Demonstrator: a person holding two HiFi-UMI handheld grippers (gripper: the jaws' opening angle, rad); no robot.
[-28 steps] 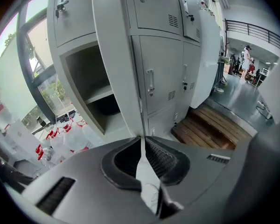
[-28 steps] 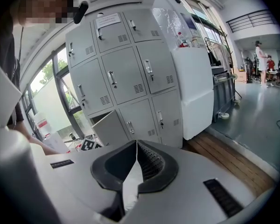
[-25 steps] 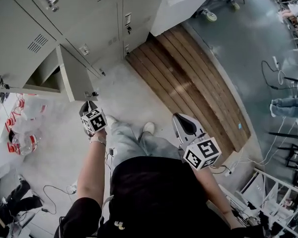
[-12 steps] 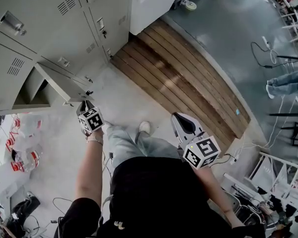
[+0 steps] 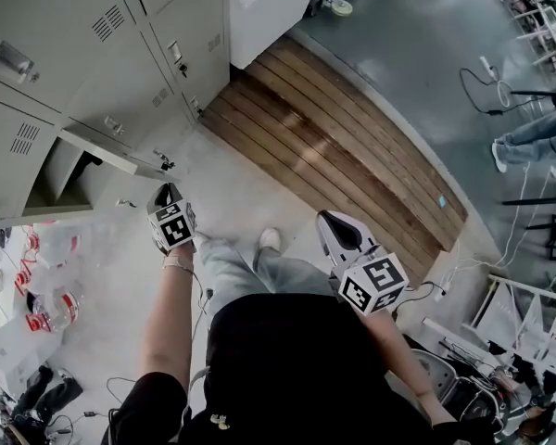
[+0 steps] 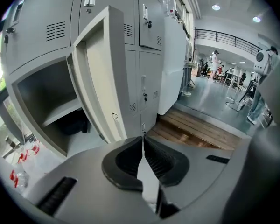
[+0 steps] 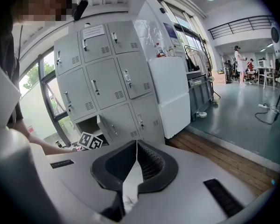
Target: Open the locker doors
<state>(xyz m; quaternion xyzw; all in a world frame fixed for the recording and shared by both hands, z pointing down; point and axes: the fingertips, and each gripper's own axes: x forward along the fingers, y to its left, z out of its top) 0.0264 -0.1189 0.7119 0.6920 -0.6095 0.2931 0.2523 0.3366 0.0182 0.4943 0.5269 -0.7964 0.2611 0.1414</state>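
The grey locker bank (image 5: 93,54) fills the top left of the head view. One low locker door (image 5: 100,150) stands swung open, and its compartment (image 5: 51,184) looks dark and empty. My left gripper (image 5: 167,196) hangs in front of that door without touching it. In the left gripper view the open door (image 6: 105,73) and its compartment (image 6: 46,101) lie ahead. The left gripper (image 6: 142,138) is shut, having just closed a little further on nothing. My right gripper (image 5: 330,219) is shut and empty over the floor, and its view shows the lockers (image 7: 107,78), the other doors closed.
A wooden slat platform (image 5: 343,146) lies right of the lockers, below a white cabinet (image 5: 269,7). Plastic bottles (image 5: 46,309) and cables litter the floor at left. My own feet (image 5: 271,239) are below the grippers. A seated person's legs (image 5: 533,137) show far right.
The left gripper has drawn back to the right, away from the open door's edge, and the door now shows nearly edge-on. The right gripper has shifted only slightly.
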